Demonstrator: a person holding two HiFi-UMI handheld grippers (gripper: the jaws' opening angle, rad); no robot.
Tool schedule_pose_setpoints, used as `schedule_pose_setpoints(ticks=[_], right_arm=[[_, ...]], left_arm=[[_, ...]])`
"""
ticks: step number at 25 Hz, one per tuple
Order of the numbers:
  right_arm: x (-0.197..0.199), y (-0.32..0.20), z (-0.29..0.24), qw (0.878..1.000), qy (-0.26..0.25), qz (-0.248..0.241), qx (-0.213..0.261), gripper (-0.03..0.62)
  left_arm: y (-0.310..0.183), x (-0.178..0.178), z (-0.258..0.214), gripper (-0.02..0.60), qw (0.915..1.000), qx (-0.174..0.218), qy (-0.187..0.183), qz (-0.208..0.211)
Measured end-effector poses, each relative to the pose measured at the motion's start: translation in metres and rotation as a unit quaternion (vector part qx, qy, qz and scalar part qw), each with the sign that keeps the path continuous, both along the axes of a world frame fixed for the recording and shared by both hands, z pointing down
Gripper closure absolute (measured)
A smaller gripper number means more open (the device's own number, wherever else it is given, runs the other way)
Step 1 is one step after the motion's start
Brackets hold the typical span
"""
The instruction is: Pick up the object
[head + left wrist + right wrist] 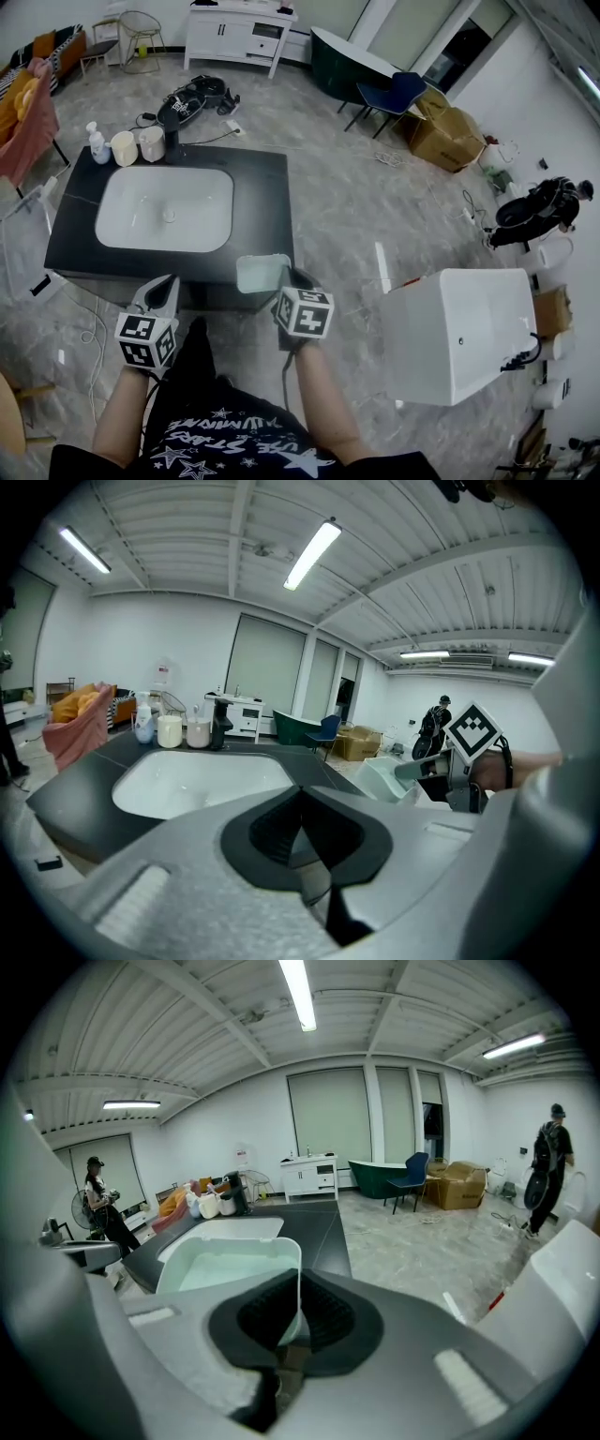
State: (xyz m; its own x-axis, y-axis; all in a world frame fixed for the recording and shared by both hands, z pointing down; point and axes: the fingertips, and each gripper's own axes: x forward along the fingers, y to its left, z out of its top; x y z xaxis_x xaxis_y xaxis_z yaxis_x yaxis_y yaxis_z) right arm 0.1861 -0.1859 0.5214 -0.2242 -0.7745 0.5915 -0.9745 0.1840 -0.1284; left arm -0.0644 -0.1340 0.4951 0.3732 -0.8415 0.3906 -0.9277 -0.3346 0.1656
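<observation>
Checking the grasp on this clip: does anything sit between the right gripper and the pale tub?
Nothing visible does. The right gripper has its jaws shut on the thin wall of the pale tub.

Dark surface (267,202), white basin (202,202) sunk into its middle. At the far left corner, in a row behind the basin: clear bottle (97,143), cream cup (124,148), second cream cup (152,143), black upright fixture (172,134). The surface stands on grey marbled floor (347,216).
</observation>
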Motion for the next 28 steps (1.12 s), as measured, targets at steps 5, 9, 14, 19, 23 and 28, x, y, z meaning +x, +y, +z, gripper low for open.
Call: schedule_pose_setpoints(ticks=[5,9,14,19,23,28], right_arm=[[0.004,0.051,0.009,1.0,-0.007,-0.001,-0.01,0.583],[0.006,0.077,0.012,1.0,-0.01,-0.01,-0.015,0.583],[0.002,0.096,0.015,1.0,-0.011,-0.014,-0.019,0.583],[-0.004,0.116,0.016,1.0,-0.008,-0.007,-0.024,0.584],[-0.022,0.145,0.019,1.0,-0.002,0.004,-0.026,0.583],[-0.035,0.186,0.016,0.999,0.004,0.024,-0.029,0.583]], left_arm=[[0.052,-0.001,0.004,0.572,0.9999,-0.013,-0.011,-0.001],[0.077,0.0,0.001,0.572,0.9998,-0.014,-0.012,-0.006],[0.098,-0.004,0.002,0.572,0.9997,-0.02,-0.01,-0.006],[0.12,-0.009,0.005,0.572,0.9996,-0.026,-0.006,0.0],[0.147,-0.027,0.015,0.572,0.9993,-0.035,0.0,0.012],[0.183,-0.044,0.021,0.572,0.9984,-0.047,0.005,0.032]])
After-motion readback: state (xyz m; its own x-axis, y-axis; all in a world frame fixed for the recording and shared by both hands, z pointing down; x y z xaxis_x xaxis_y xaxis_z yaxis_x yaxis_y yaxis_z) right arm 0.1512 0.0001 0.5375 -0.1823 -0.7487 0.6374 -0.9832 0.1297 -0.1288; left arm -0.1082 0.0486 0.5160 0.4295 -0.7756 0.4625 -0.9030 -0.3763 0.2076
